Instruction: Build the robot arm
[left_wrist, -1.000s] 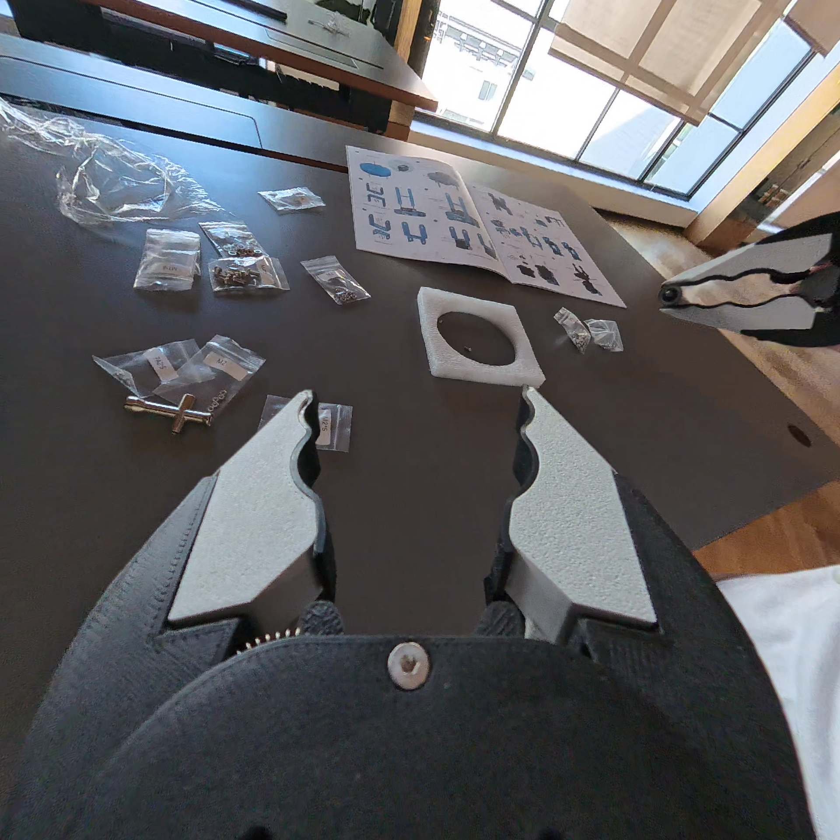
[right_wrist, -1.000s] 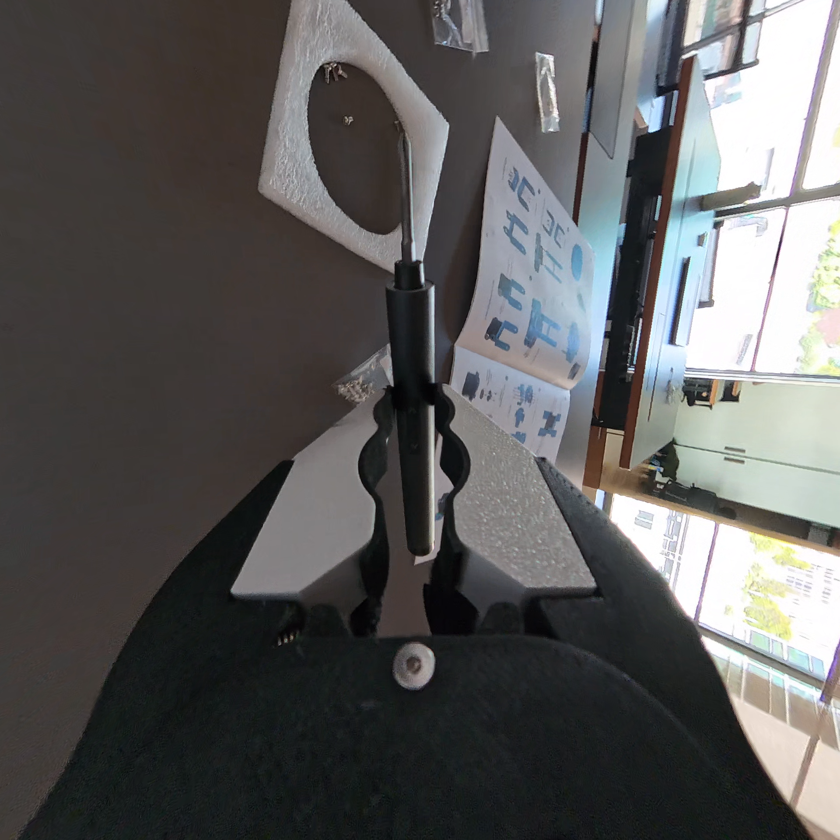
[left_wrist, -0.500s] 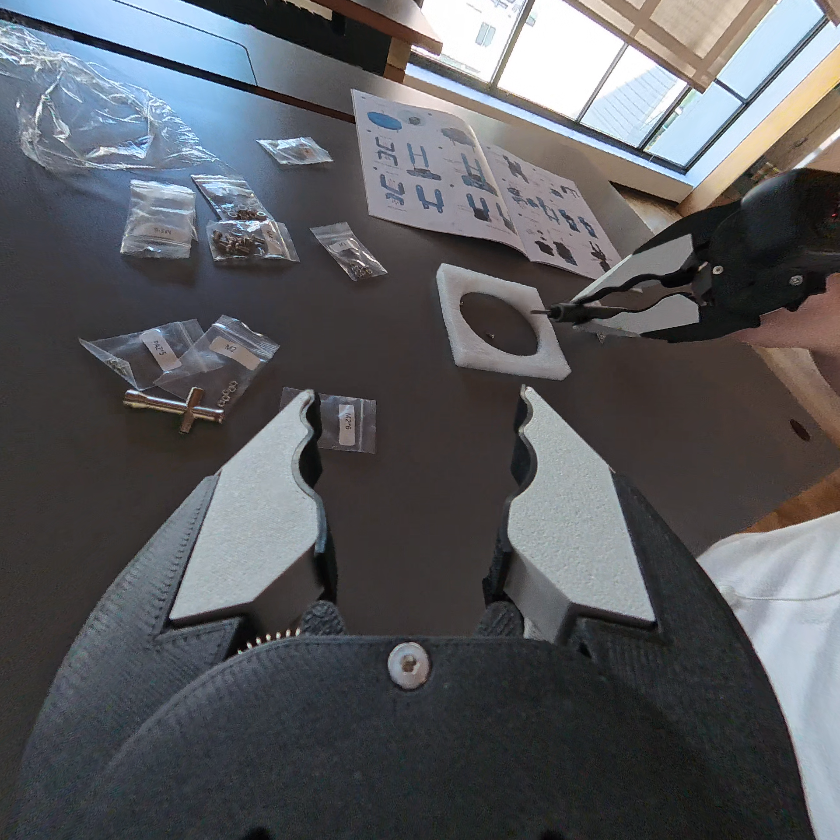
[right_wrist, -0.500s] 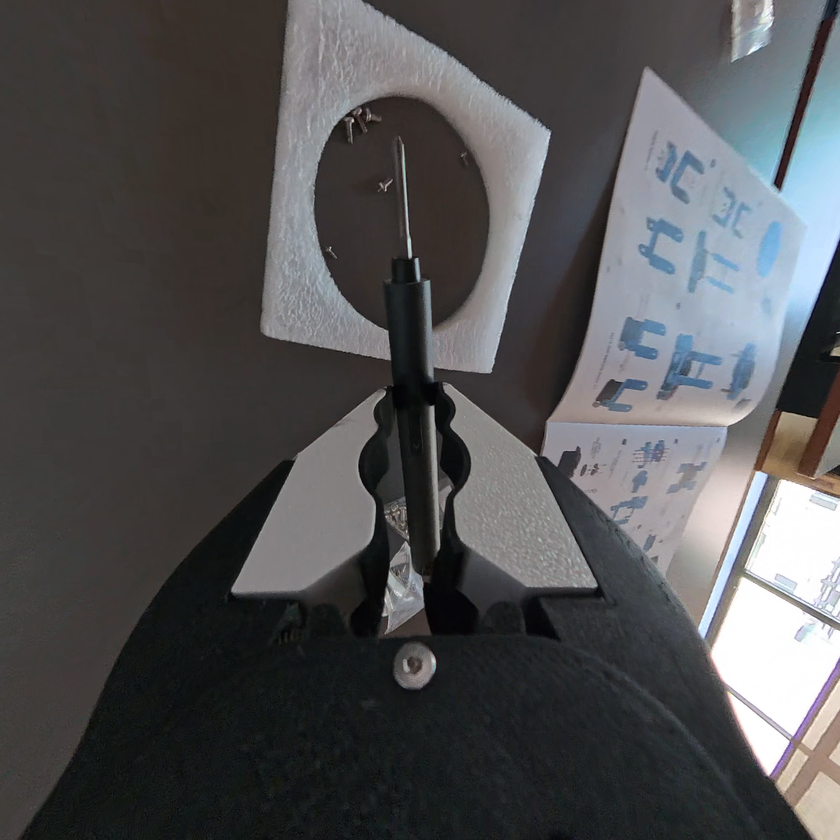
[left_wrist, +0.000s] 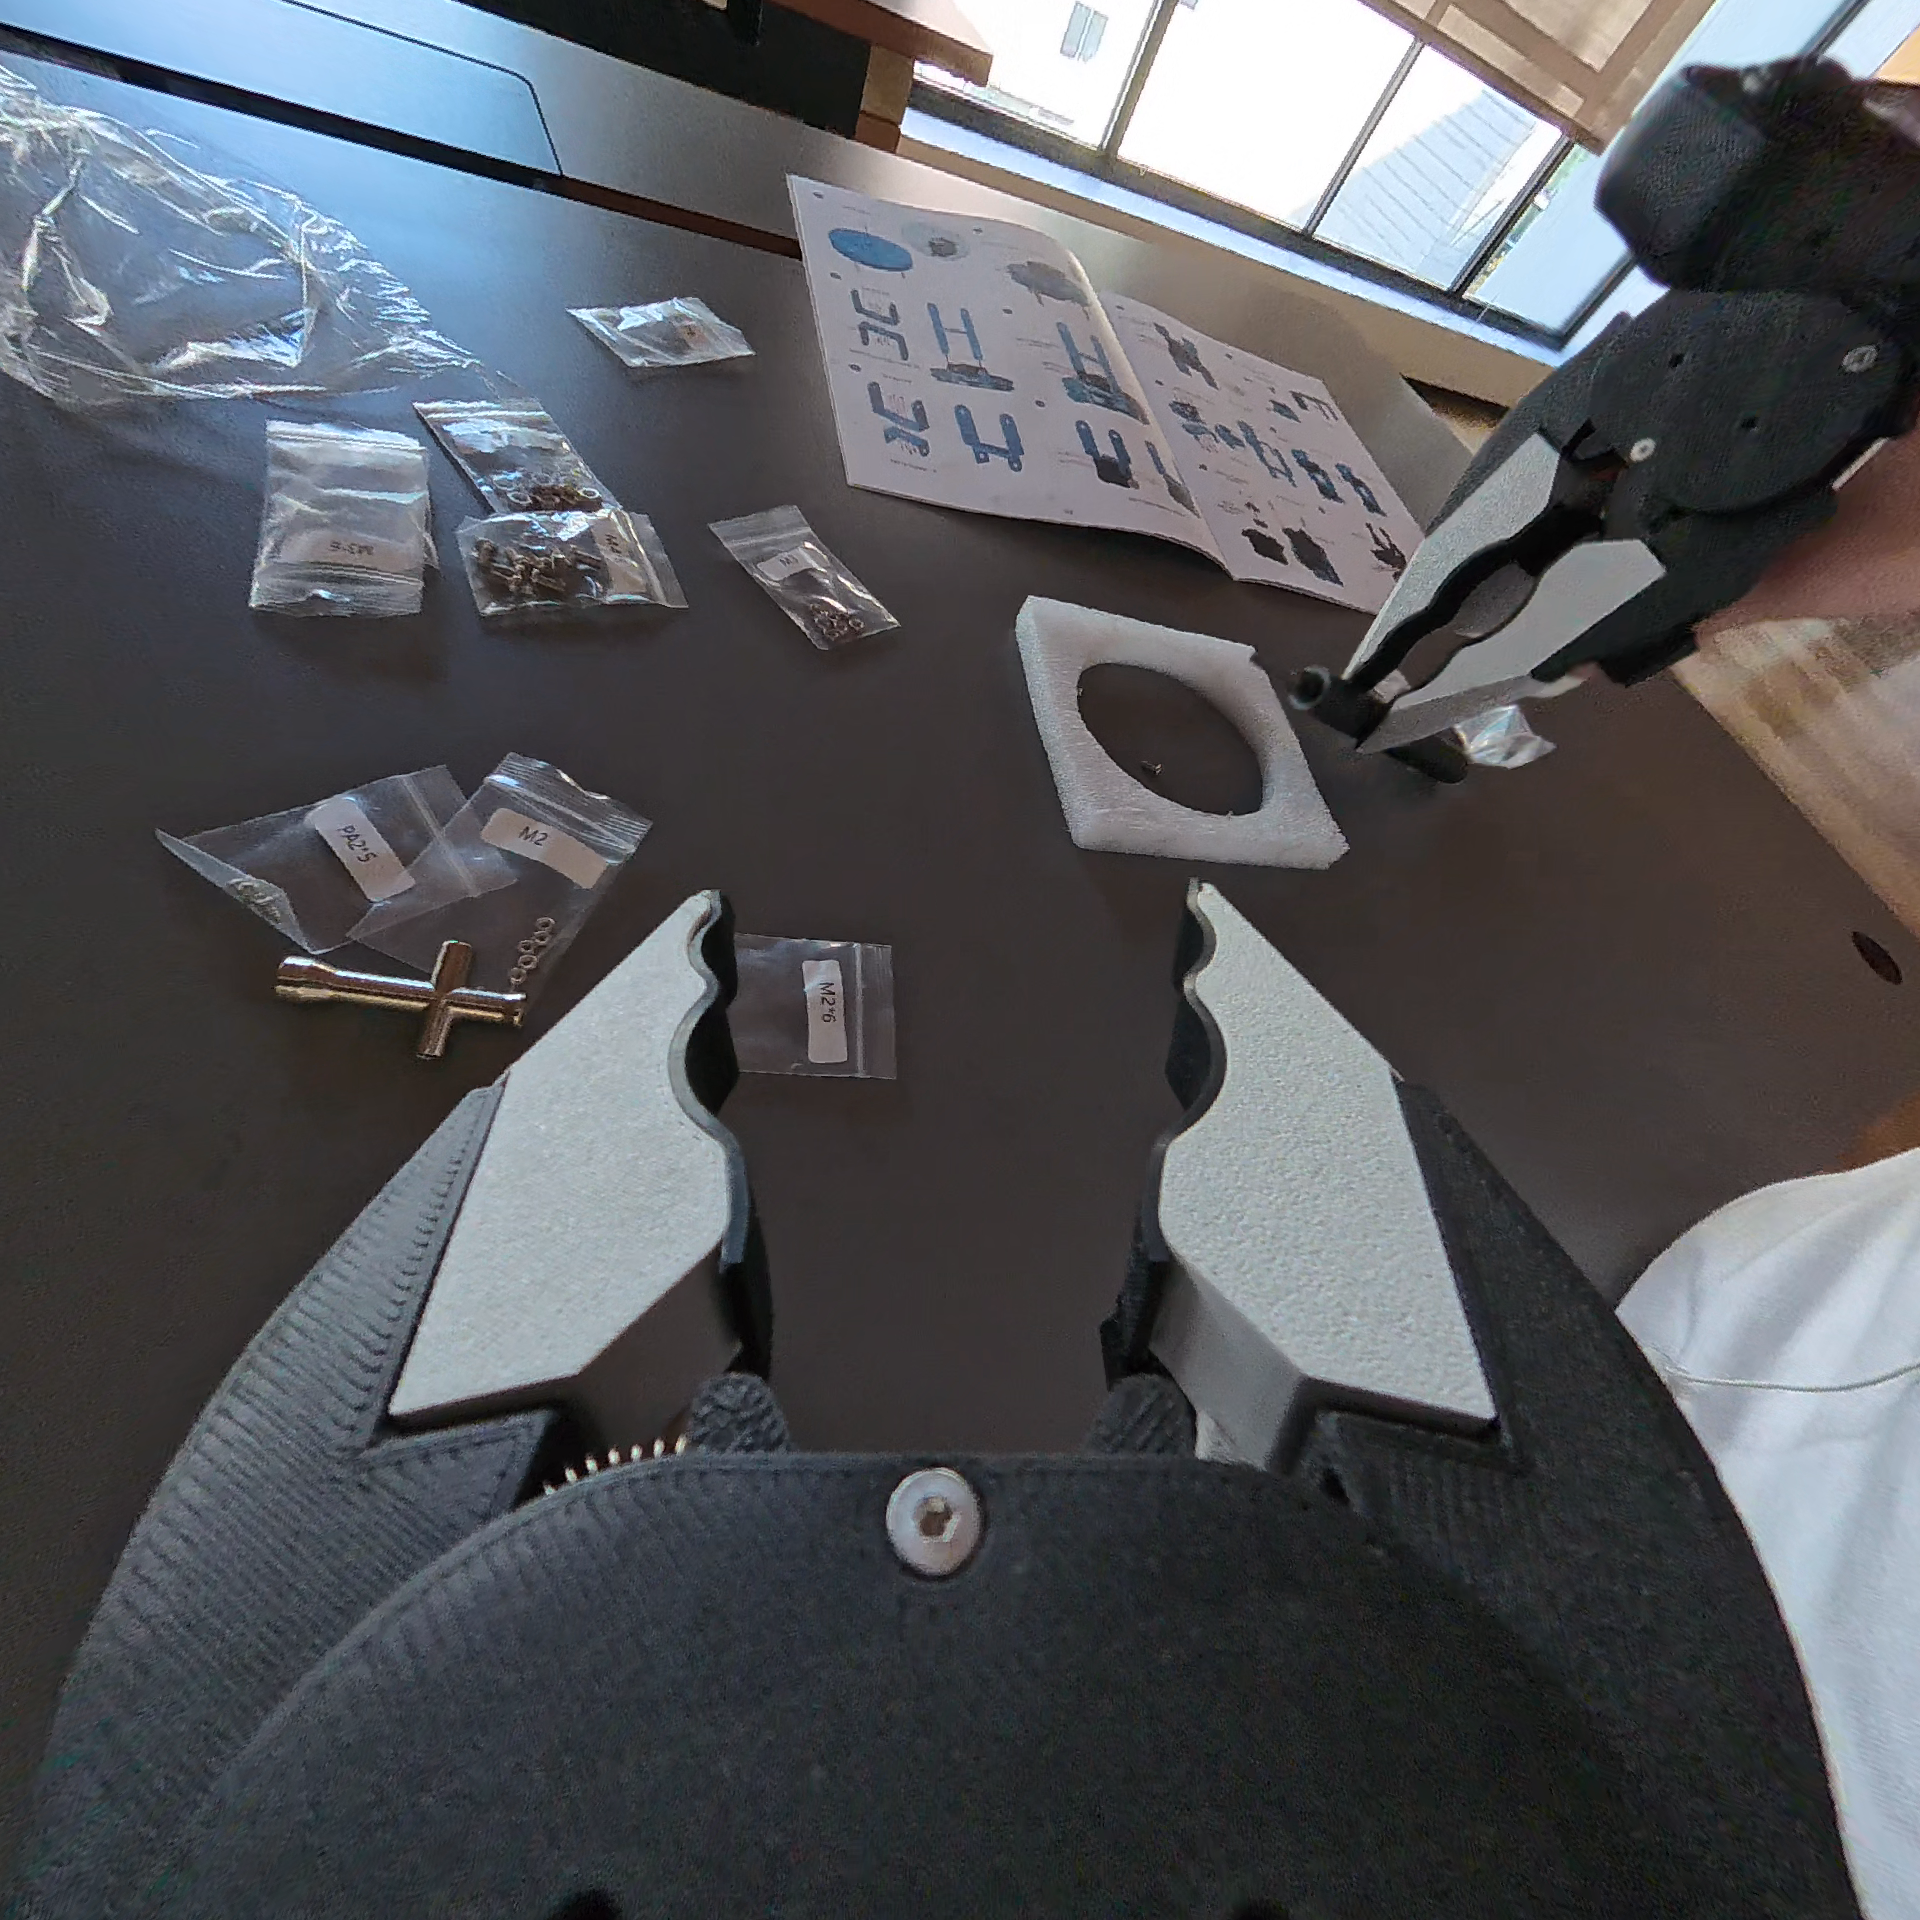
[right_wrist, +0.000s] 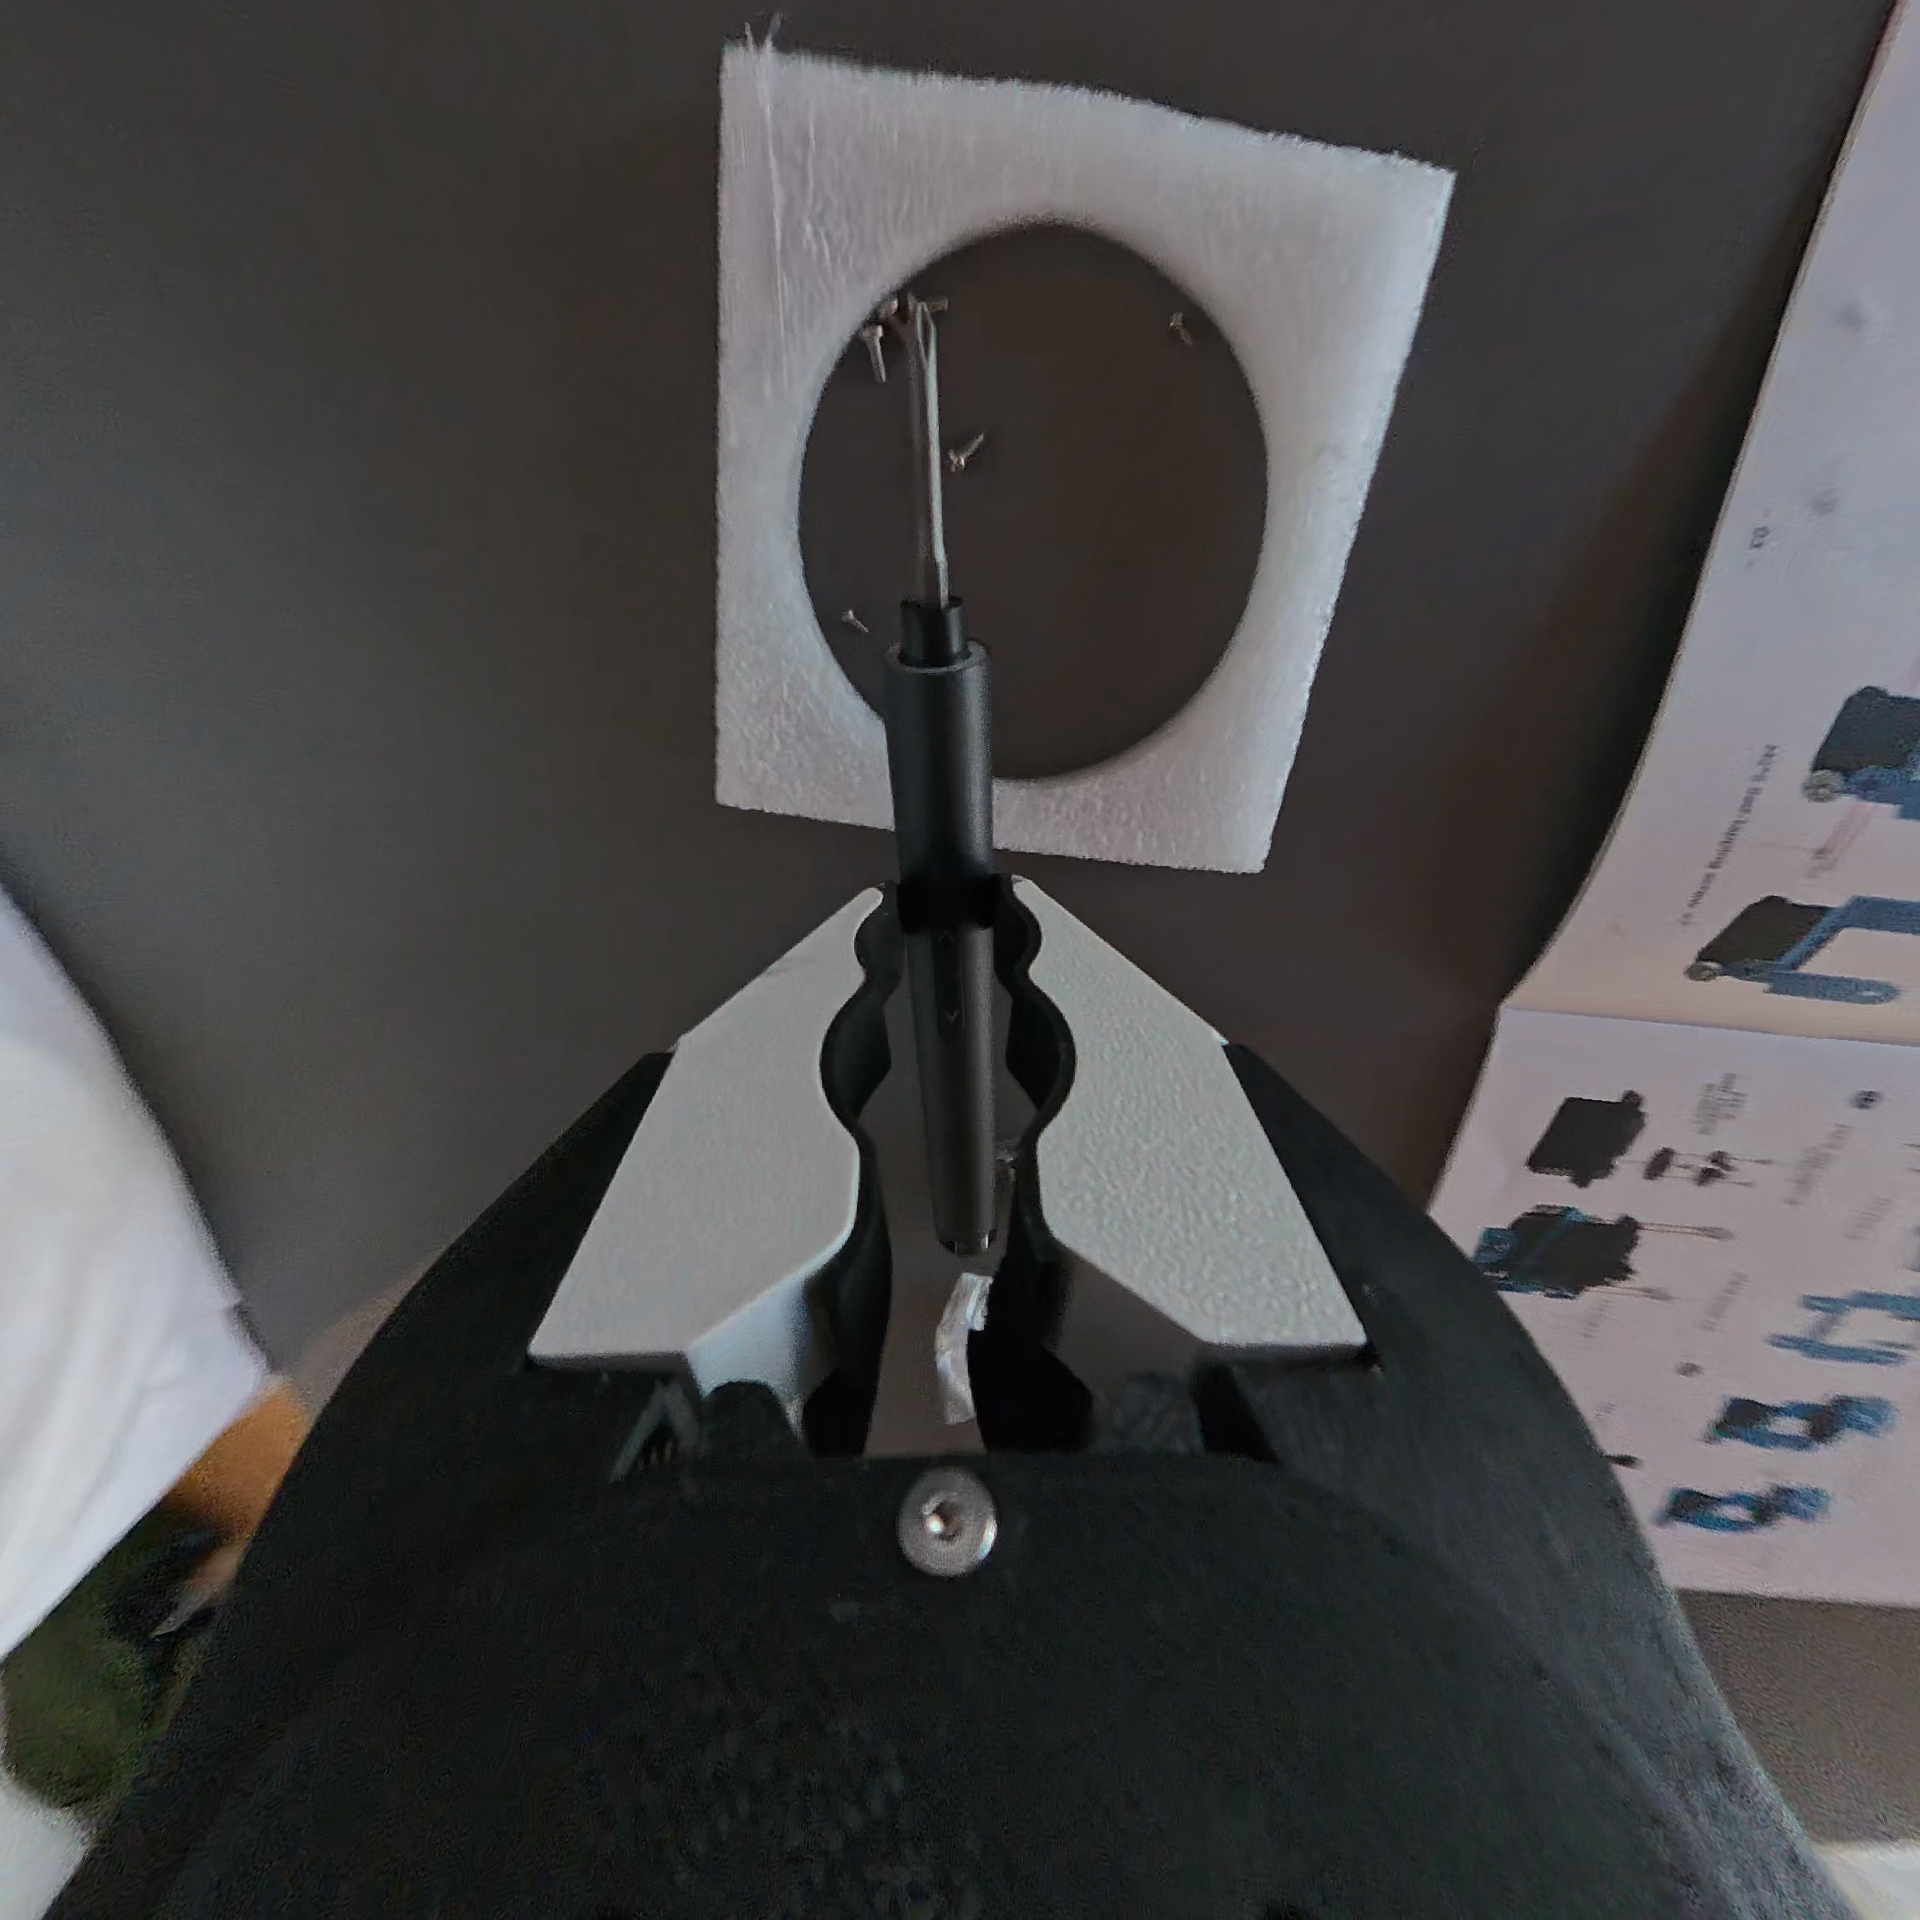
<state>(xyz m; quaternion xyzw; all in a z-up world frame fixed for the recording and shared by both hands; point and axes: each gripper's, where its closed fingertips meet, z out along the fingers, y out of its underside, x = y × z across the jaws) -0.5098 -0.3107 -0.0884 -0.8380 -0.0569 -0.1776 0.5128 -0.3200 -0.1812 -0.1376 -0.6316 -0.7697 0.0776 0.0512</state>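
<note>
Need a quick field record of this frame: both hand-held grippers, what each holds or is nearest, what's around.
left hand-held gripper: open, empty, above the table
nearest to left: small bag, by its left finger
right hand-held gripper: shut on screwdriver
screwdriver tip: over the foam frame hole; contact cannot be told
in the hole: loose screws
left of table: cross wrench, more bags, plastic wrap
behind frame: open booklet
</note>
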